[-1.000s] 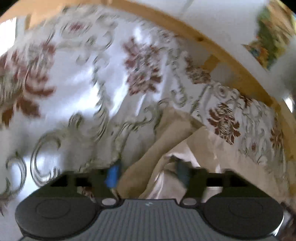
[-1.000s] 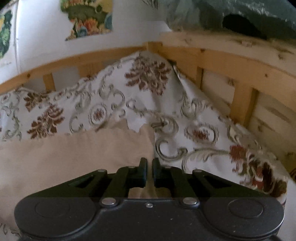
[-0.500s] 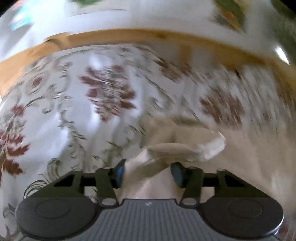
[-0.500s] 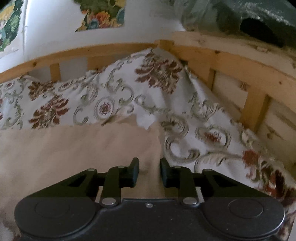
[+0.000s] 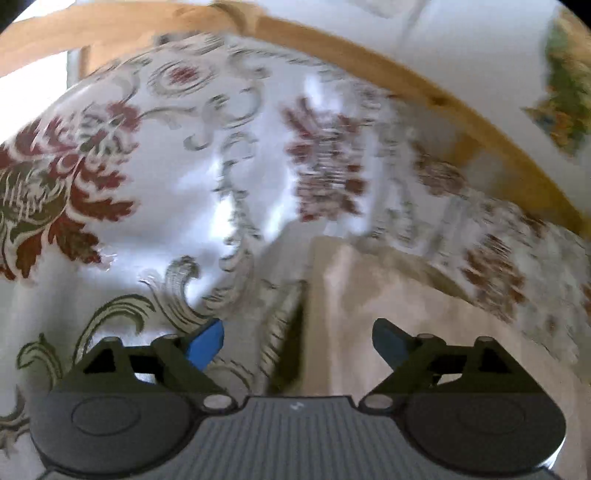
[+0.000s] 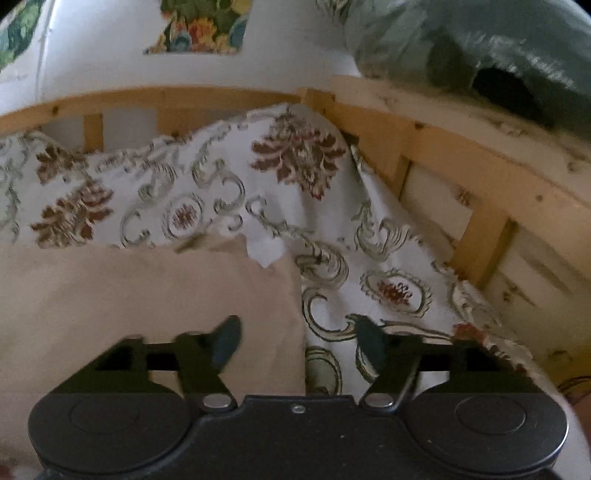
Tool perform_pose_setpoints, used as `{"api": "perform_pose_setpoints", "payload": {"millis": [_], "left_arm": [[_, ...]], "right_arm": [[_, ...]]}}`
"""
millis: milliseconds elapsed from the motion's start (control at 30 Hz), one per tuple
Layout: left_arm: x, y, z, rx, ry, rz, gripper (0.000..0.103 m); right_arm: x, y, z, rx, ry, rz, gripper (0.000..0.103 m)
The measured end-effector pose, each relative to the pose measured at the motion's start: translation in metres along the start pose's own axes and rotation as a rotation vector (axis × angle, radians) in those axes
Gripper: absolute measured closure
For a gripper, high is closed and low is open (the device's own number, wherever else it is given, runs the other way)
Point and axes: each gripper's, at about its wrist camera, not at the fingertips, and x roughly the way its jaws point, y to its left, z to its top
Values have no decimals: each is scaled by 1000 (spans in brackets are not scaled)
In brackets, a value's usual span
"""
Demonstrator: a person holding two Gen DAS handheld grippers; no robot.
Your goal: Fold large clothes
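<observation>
A beige garment [image 5: 424,325] lies flat on a floral bedspread [image 5: 155,206]. In the left wrist view its left edge runs between my fingers. My left gripper [image 5: 297,341] is open and empty just above that edge. In the right wrist view the same beige garment [image 6: 147,306] fills the lower left, with its right edge under my gripper. My right gripper [image 6: 297,338] is open and empty over that edge. A bit of white lining [image 6: 264,251] shows at the garment's far corner.
A wooden bed rail [image 6: 461,173] runs along the back and right of the bed, also in the left wrist view [image 5: 369,66]. A teal blanket [image 6: 480,48] is draped on the rail's top right. The white wall behind carries flower pictures [image 6: 203,26].
The right gripper was shut on the beige garment's edge one second ago and has opened wide, letting it go. The left gripper has also opened wider; the garment now lies flat.
</observation>
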Motion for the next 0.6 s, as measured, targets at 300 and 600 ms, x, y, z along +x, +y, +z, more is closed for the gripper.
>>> {"api": "perform_pose_setpoints", "payload": {"millis": [300, 600], "left_arm": [[-67, -7, -39, -35, 168, -240, 1], [-35, -9, -53, -233, 336, -291, 1]], "right_arm": [[-86, -4, -4, 343, 85, 194, 1], [-65, -11, -50, 696, 329, 349, 4]]}}
